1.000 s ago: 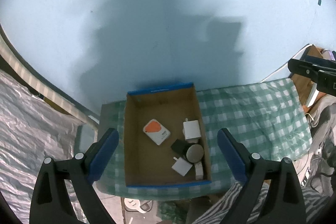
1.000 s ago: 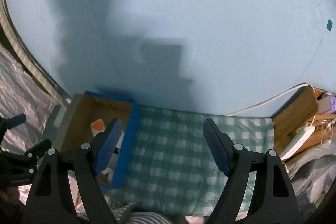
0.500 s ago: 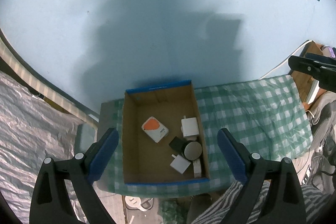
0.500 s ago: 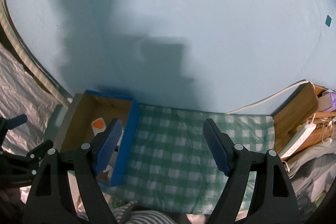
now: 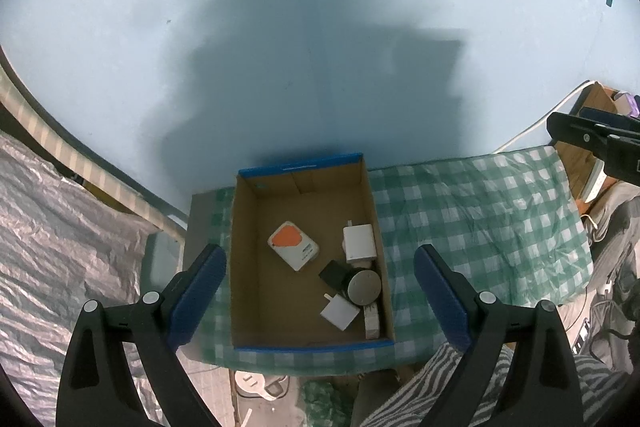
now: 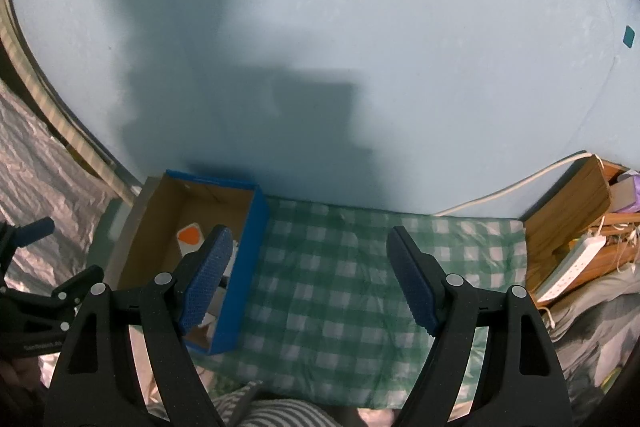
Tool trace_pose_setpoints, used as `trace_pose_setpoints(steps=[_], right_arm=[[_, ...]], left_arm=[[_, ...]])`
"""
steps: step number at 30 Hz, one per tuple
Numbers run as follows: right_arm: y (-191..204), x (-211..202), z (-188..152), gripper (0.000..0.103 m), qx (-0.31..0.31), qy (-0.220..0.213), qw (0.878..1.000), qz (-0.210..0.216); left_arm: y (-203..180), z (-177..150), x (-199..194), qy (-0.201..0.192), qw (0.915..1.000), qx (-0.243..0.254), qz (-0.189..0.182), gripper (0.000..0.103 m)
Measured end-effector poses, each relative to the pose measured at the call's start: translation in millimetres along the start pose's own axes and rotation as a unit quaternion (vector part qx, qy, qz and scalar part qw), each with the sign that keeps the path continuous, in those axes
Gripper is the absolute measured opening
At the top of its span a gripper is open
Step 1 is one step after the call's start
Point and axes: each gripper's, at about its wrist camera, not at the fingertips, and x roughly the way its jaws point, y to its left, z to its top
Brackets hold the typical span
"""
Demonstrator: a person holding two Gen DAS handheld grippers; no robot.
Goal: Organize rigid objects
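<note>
A home corner: checked tablecloth, power strip (on wooden shelf).

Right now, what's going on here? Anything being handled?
Nothing is held. The person holds the left tool open above the cardboard box, and the right tool open and empty over the green checked cloth beside it. The box already holds an orange-and-white device, two white chargers, a black block and a grey round puck. The cloth right of the box looks bare.
</note>
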Motion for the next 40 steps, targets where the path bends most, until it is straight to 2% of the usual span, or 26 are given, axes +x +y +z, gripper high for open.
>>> trace_pose_setpoints(steps=[40], right_arm=[[-0.3,-2.2,-2.0,0.079,0.009,-0.001,1.0,-0.006]], left_arm=[[-1.4,-3.1,-7.8,0.006,0.9999,-0.004,-0.007,0.096]])
